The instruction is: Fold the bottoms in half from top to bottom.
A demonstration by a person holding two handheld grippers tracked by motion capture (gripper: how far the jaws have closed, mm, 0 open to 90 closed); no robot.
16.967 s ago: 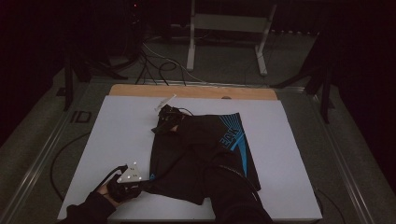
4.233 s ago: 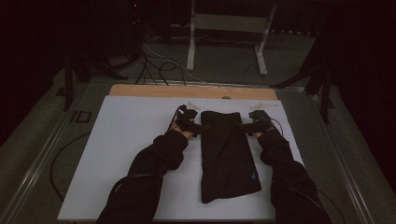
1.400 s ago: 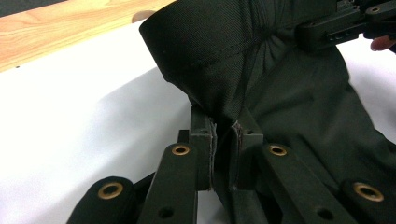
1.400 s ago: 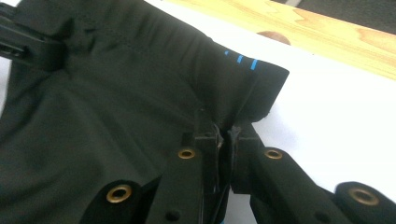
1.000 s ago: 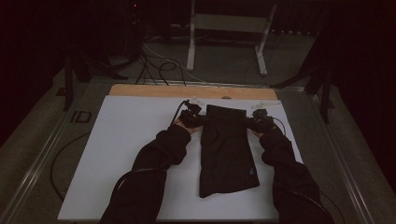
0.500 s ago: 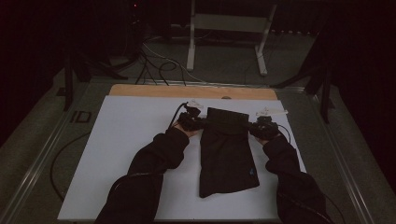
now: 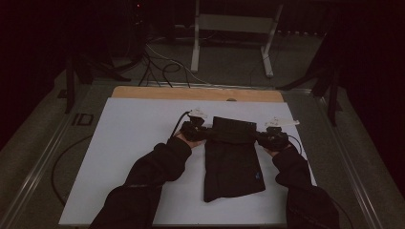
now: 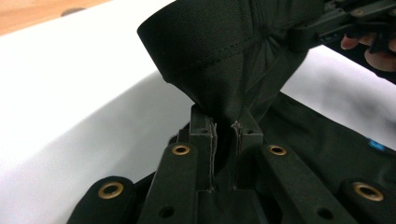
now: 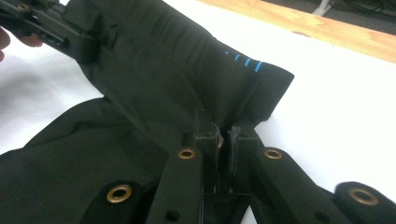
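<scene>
A black garment with small blue marks lies folded lengthwise on the white table cover. Its far end is lifted and folded back toward me. My left gripper is shut on that end's left edge, with black cloth pinched between the jaws. My right gripper is shut on the right edge; in the right gripper view the cloth with blue stripes rises from its jaws. Each gripper view also catches the other gripper far off, the right gripper and the left gripper.
A strip of wooden tabletop runs along the far edge of the white cover. Beyond the table are cables on the floor and a metal stand. A cable loops off the table's left side.
Over the last second both grippers have drawn the garment's far end up and toward me, so a fold forms at the top. Much earlier the garment lay spread and rumpled.
</scene>
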